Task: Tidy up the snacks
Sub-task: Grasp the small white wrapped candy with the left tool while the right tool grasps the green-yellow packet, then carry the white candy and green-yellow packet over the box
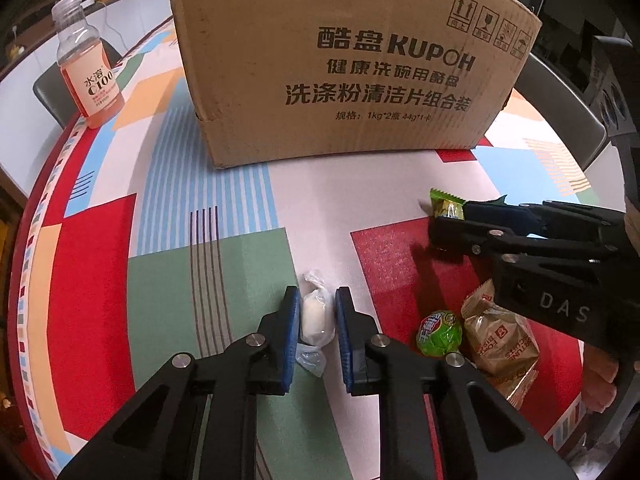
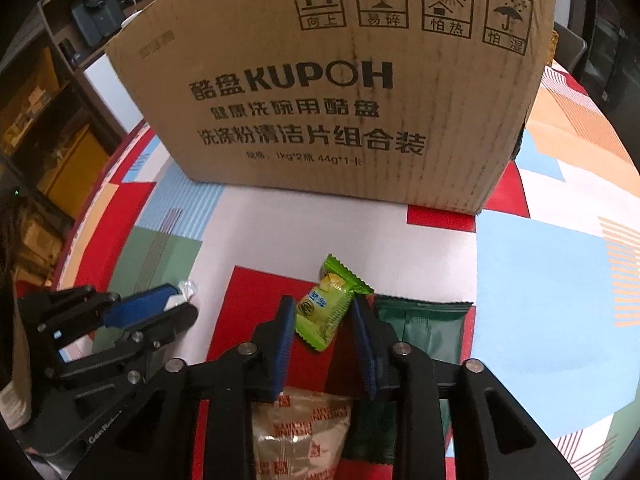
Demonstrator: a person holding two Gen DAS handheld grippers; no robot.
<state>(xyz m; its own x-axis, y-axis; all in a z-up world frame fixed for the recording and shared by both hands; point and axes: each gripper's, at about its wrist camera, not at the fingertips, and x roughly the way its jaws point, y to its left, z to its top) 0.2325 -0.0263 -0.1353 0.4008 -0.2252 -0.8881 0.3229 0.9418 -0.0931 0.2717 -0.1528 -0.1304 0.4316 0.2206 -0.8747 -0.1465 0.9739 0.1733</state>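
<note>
A white candy in a clear twisted wrapper point(image 1: 316, 320) lies on the patterned tablecloth, and my left gripper point(image 1: 318, 296) is shut on it, blue pads against both sides. The right wrist view shows that gripper point(image 2: 182, 302) at the left with the candy point(image 2: 186, 289) at its tip. A light green snack packet point(image 2: 324, 312) sits slanted between the pads of my right gripper point(image 2: 322, 304), which touch its two edges. From the left wrist view the right gripper point(image 1: 450, 218) reaches in from the right with the packet point(image 1: 446, 204) sticking out ahead of it.
A tall cardboard box point(image 1: 340, 60) stands behind the snacks. A brown biscuit packet point(image 1: 500, 340), a round green candy point(image 1: 439, 334) and a dark green packet point(image 2: 424, 332) lie near the right gripper. A bottle of orange drink point(image 1: 90, 76) stands far left by the table's edge.
</note>
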